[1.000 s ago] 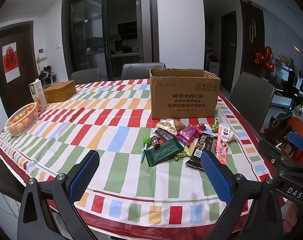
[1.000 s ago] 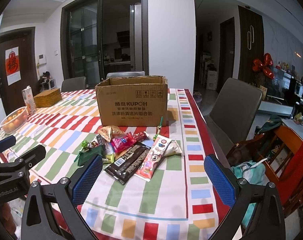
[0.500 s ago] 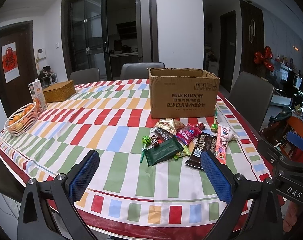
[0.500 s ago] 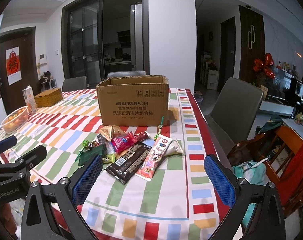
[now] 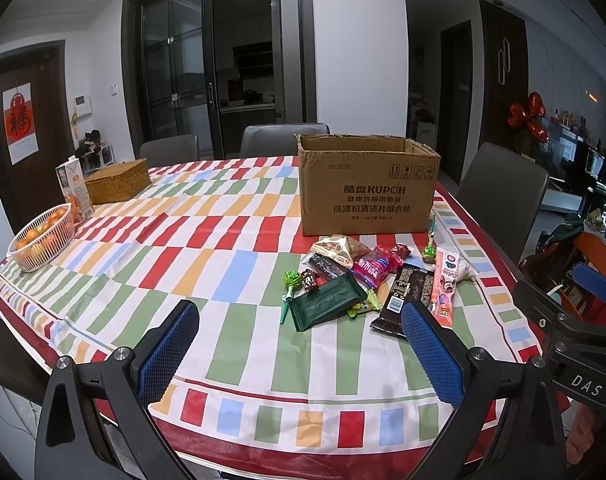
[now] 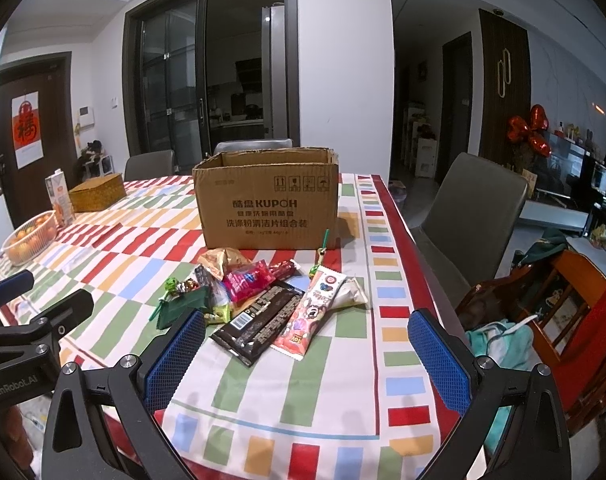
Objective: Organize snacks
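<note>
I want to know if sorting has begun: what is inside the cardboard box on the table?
Only the upper inner walls of the cardboard box show, bare brown card. Its front wall hides the floor, so any contents cannot be seen. The snacks lie outside, in front.

We are in a home dining room: ahead of the tongs, a striped tablecloth [image 5: 231,248], dining chairs [image 5: 499,184], fruit basket [image 5: 43,236], kitchen beyond glass doors [image 5: 207,92].
</note>
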Demonstrator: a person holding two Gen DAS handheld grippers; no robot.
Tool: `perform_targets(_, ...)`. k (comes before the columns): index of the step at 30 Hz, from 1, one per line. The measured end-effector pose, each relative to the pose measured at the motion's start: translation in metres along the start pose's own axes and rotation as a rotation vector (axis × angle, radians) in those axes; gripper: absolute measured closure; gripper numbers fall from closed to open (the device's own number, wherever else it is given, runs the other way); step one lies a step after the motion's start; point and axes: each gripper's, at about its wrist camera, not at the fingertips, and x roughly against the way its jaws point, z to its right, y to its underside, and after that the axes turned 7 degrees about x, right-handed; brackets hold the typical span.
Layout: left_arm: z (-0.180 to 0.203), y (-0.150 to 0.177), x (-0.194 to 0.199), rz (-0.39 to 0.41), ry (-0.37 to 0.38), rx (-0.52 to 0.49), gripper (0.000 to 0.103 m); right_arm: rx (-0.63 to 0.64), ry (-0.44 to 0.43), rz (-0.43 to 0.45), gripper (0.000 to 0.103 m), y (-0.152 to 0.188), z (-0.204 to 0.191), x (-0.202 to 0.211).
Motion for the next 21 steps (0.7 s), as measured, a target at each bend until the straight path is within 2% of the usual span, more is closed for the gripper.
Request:
perform_targets(9,0.008,0.011,-0.007,-0.009,0.002,-0.002,0.000,0.006,-0.005,-0.024,0.000,0.002,0.000,-0.007)
perform_targets(17,0.004,0.010,-0.029,-0.043,0.019,-0.014,0.000,0.013,-0.025,-0.076,0.000,0.002,-0.002,-0.028)
perform_targets(21,0.002,0.008,-0.039,-0.052,0.013,-0.014,0.005,0.019,-0.022,-0.102,0.000,0.003,-0.004,-0.040)
